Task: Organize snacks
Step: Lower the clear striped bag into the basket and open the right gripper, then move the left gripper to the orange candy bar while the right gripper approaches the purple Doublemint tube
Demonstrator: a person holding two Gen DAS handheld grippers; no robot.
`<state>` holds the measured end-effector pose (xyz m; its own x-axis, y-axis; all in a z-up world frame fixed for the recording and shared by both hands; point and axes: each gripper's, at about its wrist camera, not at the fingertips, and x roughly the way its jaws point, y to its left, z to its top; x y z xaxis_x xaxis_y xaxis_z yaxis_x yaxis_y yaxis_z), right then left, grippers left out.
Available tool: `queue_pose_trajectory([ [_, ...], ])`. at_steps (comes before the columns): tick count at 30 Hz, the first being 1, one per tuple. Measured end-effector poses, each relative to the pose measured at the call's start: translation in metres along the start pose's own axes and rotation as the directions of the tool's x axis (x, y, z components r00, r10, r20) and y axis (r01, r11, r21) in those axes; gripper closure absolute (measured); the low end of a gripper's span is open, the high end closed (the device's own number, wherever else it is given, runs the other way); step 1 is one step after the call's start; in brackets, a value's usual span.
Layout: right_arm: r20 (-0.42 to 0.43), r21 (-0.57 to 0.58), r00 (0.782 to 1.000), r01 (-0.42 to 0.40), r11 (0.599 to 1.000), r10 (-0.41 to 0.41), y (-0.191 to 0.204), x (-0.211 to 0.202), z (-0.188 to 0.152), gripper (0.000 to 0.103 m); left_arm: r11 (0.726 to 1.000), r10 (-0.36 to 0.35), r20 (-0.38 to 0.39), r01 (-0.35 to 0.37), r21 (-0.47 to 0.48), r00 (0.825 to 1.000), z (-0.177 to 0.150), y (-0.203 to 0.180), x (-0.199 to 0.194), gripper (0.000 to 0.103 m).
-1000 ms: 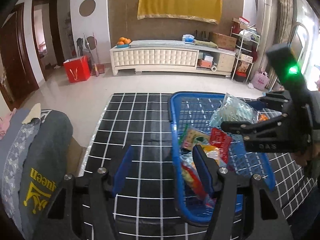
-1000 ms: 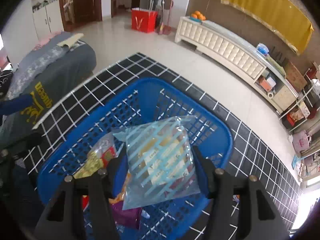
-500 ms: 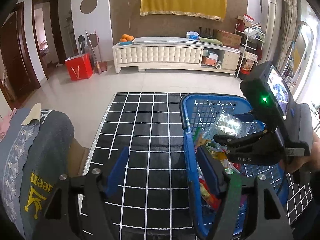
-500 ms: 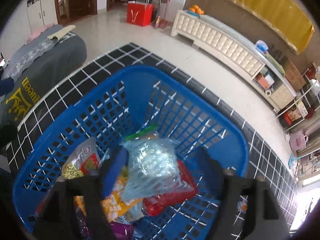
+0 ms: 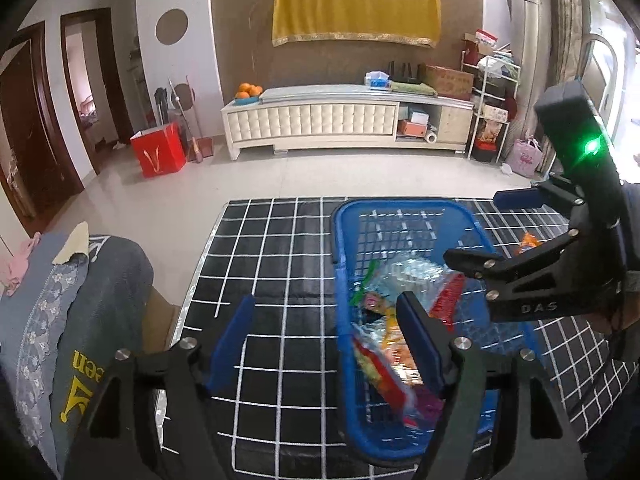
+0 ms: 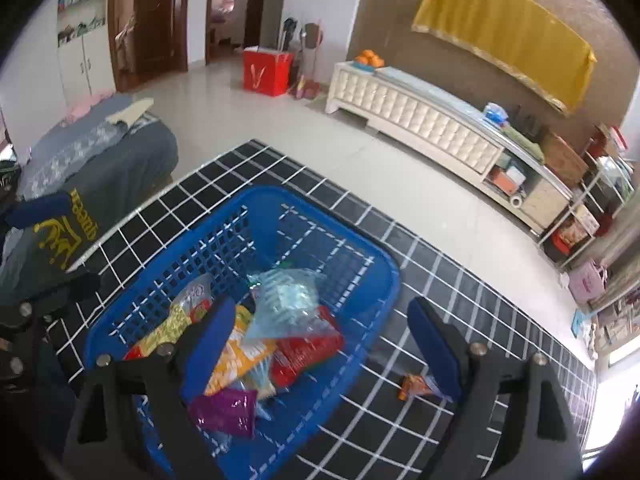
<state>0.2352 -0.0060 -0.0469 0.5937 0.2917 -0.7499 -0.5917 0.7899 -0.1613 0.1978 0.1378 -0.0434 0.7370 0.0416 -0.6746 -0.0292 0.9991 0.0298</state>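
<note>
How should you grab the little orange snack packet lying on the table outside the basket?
Come straight down with the right gripper and pinch the orange snack packet across its narrow middle. It lies flat on the checked table, apart from the blue basket.

- Daylit room, bright overall; light comes from windows at far right, blown out white in both views
- Glossy pale tiled floor (image 5: pixel 304 176) shows soft sheen, no hard shadows
- Small green LED (image 5: pixel 591 146) on right-hand device flares w/ halo
- Strong fisheye bend; black vignette in corners
- Snack packets in blue plastic lattice basket (image 5: pixel 400 208) smeared w/ motion blur in left view; right view sharper
</note>
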Motion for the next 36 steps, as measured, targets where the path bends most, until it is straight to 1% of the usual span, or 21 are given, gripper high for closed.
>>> queue_pose_trajectory([
  [7,0.054,0.043,0.998,0.038,0.998,-0.041,-0.026,-0.051,-0.023,0.012,0.999,-0.02,0.029,0.018,0.05,0.999,0.007,-0.037,-0.026,0.032],
  [9,0.058,0.058,0.997,0.046,0.997,-0.049,-0.035,-0.064,-0.033,0.012,0.998,-0.023,0.036,0.021,0.067,0.999,0.01,-0.048,-0.03,0.024],
  [10,0.062,0.067,0.997,0.048,0.997,-0.052,-0.04,-0.069,-0.038,0.012,0.997,-0.027,0.044,0.024,0.076,0.999,0.011,-0.054,-0.033,0.024],
  [17,0.062,0.156,0.994,0.082,0.984,-0.092,-0.079,-0.094,-0.071,0.012,0.988,-0.073,0.044,0.067,0.137,0.996,0.015,-0.106,-0.044,0.024],
  [20,0.048,0.188,0.993,0.095,0.977,-0.106,-0.097,-0.096,-0.089,0.012,0.983,-0.094,0.04,0.087,0.163,0.995,0.017,-0.128,-0.043,0.02],
  [23,0.032,0.219,0.994,0.096,0.971,-0.106,-0.112,-0.093,-0.103,0.011,0.978,-0.113,0.029,0.106,0.18,0.993,0.017,-0.149,-0.039,0.02],
  [28,0.016,0.267,0.994,0.096,0.959,-0.104,-0.138,-0.087,-0.124,0.011,0.967,-0.113,0.002,0.109,0.231,0.994,0.014,-0.183,-0.025,0.016],
  [31,0.014,0.302,0.994,0.098,0.948,-0.107,-0.156,-0.086,-0.138,0.011,0.955,-0.112,-0.006,0.109,0.276,0.994,0.015,-0.206,-0.013,0.01],
  [33,0.037,0.329,0.992,0.1,0.939,-0.119,-0.165,-0.085,-0.15,0.011,0.955,-0.101,-0.023,0.104,0.279,0.995,0.017,-0.219,-0.003,0.0],
  [35,0.027,0.339,0.991,0.116,0.933,-0.133,-0.171,-0.082,-0.16,0.011,0.954,-0.106,-0.041,0.114,0.277,0.993,0.018,-0.232,0.007,0.0],
  [36,0.014,0.347,0.99,0.127,0.929,-0.141,-0.176,-0.079,-0.166,0.011,0.953,-0.125,-0.053,0.135,0.271,0.991,0.018,-0.238,0.013,0.0],
])
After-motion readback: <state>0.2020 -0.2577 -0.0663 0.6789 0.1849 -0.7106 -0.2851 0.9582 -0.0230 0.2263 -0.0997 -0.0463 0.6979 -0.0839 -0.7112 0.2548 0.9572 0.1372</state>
